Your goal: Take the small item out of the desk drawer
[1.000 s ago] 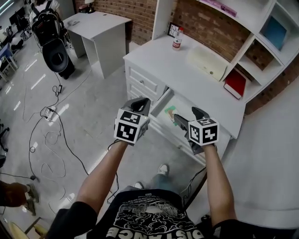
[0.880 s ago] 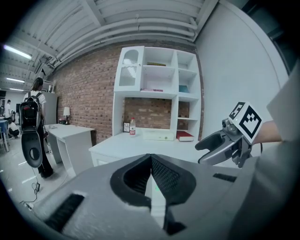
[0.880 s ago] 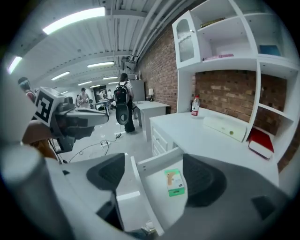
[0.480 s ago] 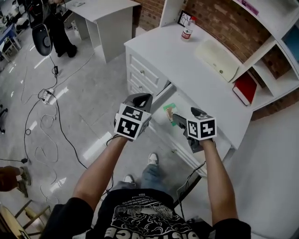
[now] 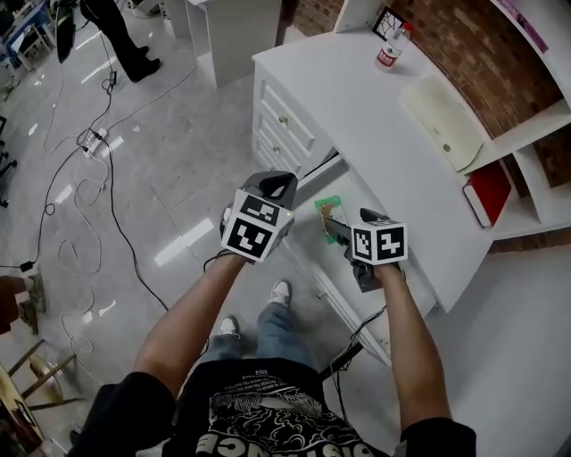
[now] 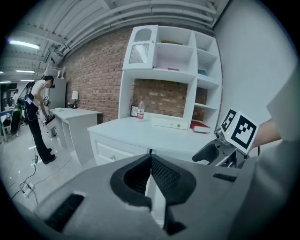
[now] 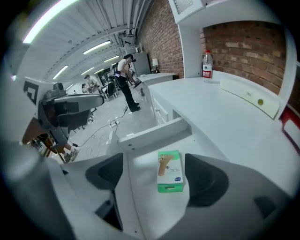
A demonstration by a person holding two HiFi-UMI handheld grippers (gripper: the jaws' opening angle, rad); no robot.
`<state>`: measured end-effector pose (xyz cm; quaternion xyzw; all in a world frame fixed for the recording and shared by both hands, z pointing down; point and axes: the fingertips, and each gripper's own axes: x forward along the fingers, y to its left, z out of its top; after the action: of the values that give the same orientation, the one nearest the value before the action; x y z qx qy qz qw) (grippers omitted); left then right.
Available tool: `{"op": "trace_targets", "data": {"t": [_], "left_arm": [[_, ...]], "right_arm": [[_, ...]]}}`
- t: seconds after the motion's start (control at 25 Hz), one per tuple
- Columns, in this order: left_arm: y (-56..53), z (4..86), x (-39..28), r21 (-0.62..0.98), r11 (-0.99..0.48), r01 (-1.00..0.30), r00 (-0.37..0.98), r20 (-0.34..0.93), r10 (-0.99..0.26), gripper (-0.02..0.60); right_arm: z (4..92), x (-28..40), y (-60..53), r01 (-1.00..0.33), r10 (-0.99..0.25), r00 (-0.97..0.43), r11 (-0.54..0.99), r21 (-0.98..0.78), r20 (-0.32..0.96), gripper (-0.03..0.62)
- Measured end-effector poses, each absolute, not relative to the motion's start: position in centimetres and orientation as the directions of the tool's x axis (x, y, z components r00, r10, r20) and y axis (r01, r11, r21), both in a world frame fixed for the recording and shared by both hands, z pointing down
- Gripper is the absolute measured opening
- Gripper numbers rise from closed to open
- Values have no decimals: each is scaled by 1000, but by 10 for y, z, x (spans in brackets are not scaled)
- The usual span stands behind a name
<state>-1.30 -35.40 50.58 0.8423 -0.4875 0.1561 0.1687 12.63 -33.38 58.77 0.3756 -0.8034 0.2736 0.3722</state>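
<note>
A small green and white box [image 5: 326,208] lies flat on the floor of the open white desk drawer [image 5: 314,178]. My right gripper [image 5: 336,229] hovers just above and in front of it. In the right gripper view the box [image 7: 169,171] sits between the two wide-apart pads [image 7: 110,171], which do not touch it; the gripper [image 7: 158,174] is open. My left gripper [image 5: 270,189] hangs left of the drawer, away from the box. Its jaws [image 6: 151,176] meet with nothing between them, and the right gripper [image 6: 219,151] shows beside it.
On the white desk top [image 5: 357,98] stand a water bottle [image 5: 390,46] and a cream case [image 5: 443,122]; a red book [image 5: 489,192] lies on the shelf. Closed drawers [image 5: 284,125] are left of the open one. Cables [image 5: 89,178] trail over the floor, where a person [image 5: 116,27] stands.
The head view has swung so the desk sits higher and further right. My right gripper has come closer over the green box. The left gripper has kept its place beside the drawer.
</note>
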Motion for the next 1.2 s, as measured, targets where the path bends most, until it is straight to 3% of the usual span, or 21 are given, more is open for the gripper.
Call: {"op": "trace_targets", "data": {"t": [1.2], "left_arm": [[-383, 571, -32, 171, -276, -946, 325, 501, -802, 8]], "right_arm": [[725, 138, -369, -787, -165, -315, 596, -160, 934, 433]]}}
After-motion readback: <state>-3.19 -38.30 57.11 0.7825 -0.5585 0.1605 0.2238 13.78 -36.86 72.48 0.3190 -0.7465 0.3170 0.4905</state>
